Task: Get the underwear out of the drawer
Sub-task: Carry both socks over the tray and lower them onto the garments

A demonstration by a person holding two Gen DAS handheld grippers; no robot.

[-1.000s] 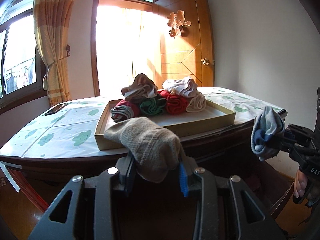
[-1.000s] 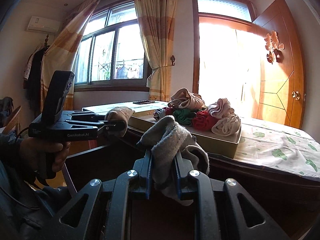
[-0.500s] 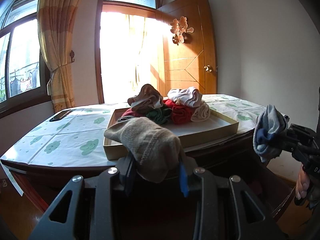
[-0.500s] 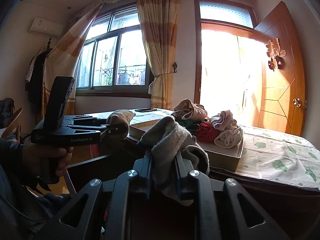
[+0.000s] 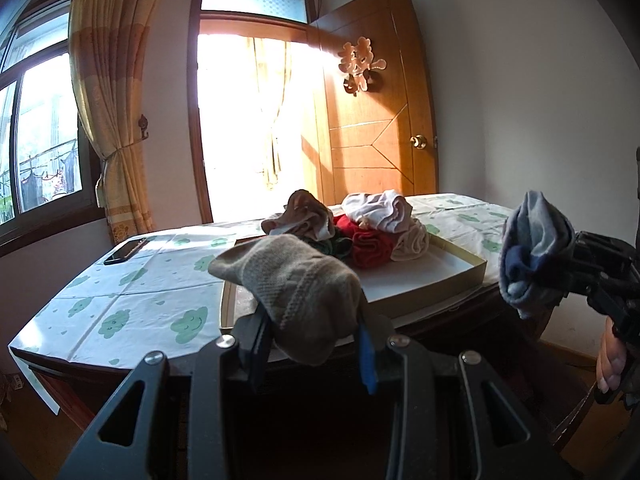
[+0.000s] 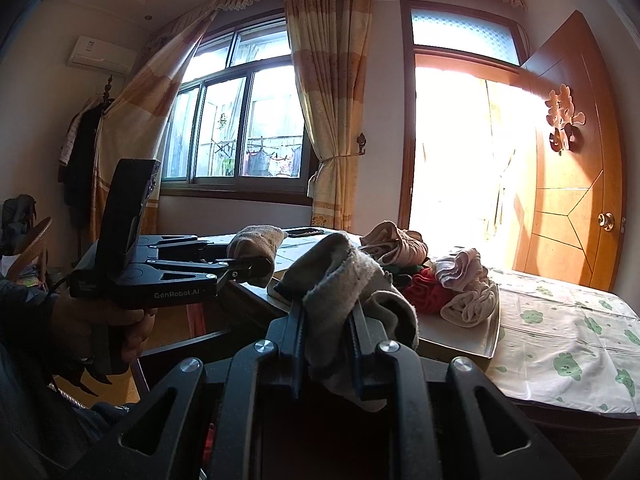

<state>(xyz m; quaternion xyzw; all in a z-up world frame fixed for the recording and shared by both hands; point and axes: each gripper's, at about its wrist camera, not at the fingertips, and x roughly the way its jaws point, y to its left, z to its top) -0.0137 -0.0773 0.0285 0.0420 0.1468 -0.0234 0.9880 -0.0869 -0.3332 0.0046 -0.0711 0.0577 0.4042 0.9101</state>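
In the left wrist view my left gripper [image 5: 312, 338] is shut on a rolled beige knit garment [image 5: 296, 288], held in the air in front of the table. At the right edge my right gripper [image 5: 568, 268] is shut on a rolled grey and blue garment [image 5: 532, 248]. The right wrist view shows that garment [image 6: 348, 292] pinched between the right gripper's [image 6: 326, 344] fingers, with the left gripper [image 6: 244, 266] and its beige garment [image 6: 256, 242] to the left. A shallow cardboard box [image 5: 452, 280] on the table holds a pile of rolled garments [image 5: 368, 232].
The table [image 5: 132, 304] has a white cloth with green cloud prints, and a dark phone [image 5: 126, 251] lies at its far left. An open wooden door [image 5: 380, 132], bright windows and curtains stand behind. A wicker chair [image 6: 30, 248] is at the left.
Both grippers have risen a little with their garments; the table and box now sit lower in both views. Neither grip has changed.
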